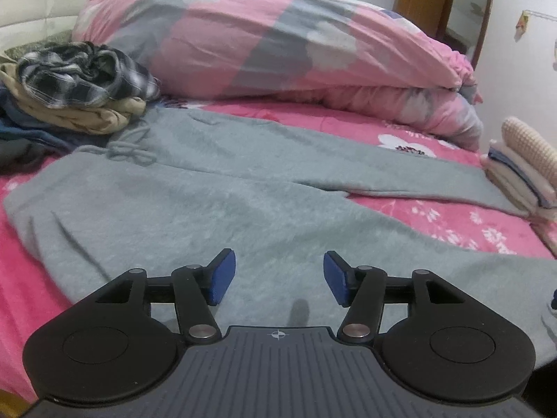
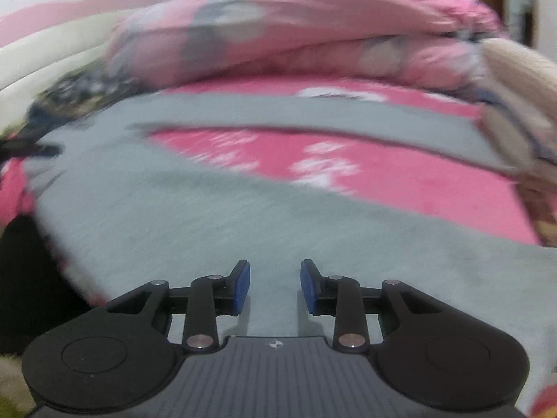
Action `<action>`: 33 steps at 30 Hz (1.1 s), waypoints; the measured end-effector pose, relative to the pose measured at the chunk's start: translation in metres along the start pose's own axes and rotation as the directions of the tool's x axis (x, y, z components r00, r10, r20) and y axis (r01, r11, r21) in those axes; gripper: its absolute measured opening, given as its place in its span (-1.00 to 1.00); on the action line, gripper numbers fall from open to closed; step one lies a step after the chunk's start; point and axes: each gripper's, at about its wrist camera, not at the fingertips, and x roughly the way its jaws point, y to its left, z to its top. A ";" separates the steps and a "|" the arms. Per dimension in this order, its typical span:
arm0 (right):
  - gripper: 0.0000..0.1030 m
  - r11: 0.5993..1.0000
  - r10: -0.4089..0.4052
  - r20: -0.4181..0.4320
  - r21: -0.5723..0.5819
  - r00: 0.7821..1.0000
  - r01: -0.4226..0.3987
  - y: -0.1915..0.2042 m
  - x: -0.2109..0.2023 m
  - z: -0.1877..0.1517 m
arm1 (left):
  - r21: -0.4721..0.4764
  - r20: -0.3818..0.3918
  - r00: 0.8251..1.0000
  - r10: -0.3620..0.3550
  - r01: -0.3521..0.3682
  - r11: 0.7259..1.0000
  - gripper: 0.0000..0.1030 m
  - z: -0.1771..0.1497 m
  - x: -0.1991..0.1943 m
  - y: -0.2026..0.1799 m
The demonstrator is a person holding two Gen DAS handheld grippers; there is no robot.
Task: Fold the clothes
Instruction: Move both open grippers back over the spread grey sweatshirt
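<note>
Grey fleece trousers point(image 1: 222, 188) lie spread flat on the pink flowered bed sheet point(image 1: 435, 216), waist and drawstring point(image 1: 127, 149) to the left, two legs running to the right. My left gripper point(image 1: 278, 277) is open and empty, just above the near leg. In the blurred right wrist view the same trousers point(image 2: 195, 216) lie below my right gripper point(image 2: 275, 287), which is open and empty over the near leg, with pink sheet point(image 2: 383, 181) showing between the legs.
A heap of unfolded clothes with a black-and-white plaid shirt point(image 1: 80, 76) sits at the far left. A rolled pink and grey duvet point(image 1: 278, 41) lies along the back. A stack of folded clothes point(image 1: 522, 170) stands at the right edge.
</note>
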 end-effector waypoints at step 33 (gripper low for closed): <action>1.00 0.985 0.000 0.571 0.141 0.821 -0.098 -0.036 -0.101 0.000 | -0.085 -0.022 0.996 0.081 -0.083 0.993 1.00 -0.024 -0.039 -0.032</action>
